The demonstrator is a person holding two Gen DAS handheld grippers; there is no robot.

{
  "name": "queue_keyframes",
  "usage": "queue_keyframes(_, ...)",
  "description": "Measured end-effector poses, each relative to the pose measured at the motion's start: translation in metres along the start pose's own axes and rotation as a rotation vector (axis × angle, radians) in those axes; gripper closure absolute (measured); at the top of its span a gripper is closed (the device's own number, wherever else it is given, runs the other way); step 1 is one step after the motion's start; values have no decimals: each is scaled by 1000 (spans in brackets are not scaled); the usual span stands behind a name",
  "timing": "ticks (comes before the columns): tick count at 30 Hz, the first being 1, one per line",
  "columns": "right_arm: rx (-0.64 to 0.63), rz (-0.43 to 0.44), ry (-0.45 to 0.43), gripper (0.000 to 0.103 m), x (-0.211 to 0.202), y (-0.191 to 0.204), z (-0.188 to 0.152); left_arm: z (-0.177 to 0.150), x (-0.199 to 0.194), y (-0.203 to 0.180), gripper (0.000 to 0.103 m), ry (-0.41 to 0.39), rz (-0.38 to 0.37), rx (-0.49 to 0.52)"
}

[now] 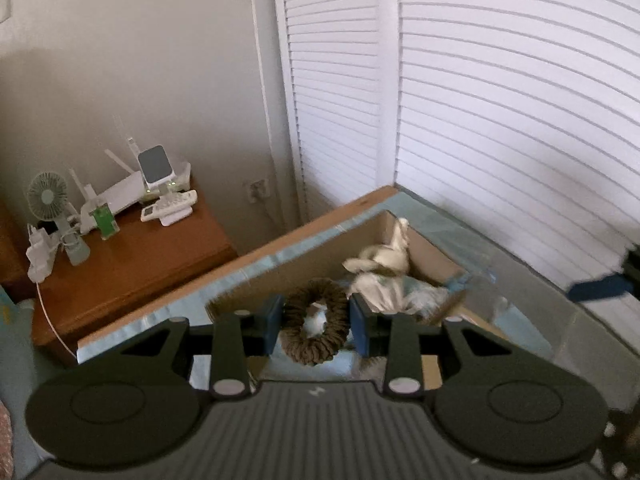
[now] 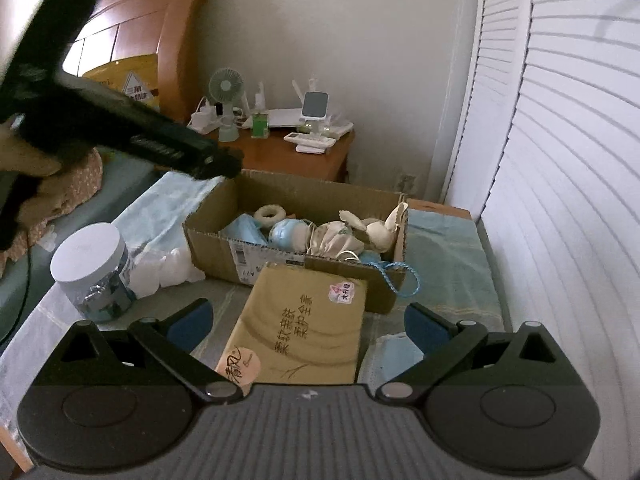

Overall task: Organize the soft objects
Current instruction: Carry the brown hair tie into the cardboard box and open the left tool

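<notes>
Between the blue pads of the left gripper (image 1: 316, 322) sits a brown scrunchie (image 1: 314, 322), pinched from both sides, jaws narrow around it, hanging above the near end of the box (image 1: 304, 256). At one o'clock from the scrunchie, a cream plush (image 1: 382, 266) lies inside the box, with a blue cord (image 1: 456, 284) at two o'clock.

Over to the right gripper (image 2: 308, 326): jaws spread wide, nothing between the pads, hovering over a tan pack (image 2: 300, 328) that lies against the box's front wall. At twelve o'clock, the box holds a white ring (image 2: 270, 213) and blue masks (image 2: 244, 232). At ten o'clock stands a jar (image 2: 94, 268); at four o'clock, just beside the pack, lies another mask (image 2: 394, 354). At twelve o'clock beyond the box, a nightstand (image 2: 288, 156).
</notes>
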State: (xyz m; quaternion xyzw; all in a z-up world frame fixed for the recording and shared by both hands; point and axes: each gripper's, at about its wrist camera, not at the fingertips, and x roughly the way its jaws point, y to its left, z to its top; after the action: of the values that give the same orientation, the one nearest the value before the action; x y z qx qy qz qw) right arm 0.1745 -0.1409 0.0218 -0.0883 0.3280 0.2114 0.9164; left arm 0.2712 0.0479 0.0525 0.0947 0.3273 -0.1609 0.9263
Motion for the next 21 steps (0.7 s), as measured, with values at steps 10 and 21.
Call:
queue_keyframes(10,26,-11,1,0,-2,-8,-1,22,46,17,67,56,12,-59)
queue_keyframes(21,36,-6,-9,0,-6,-10,-1,19,42,25,6,29,52,-110)
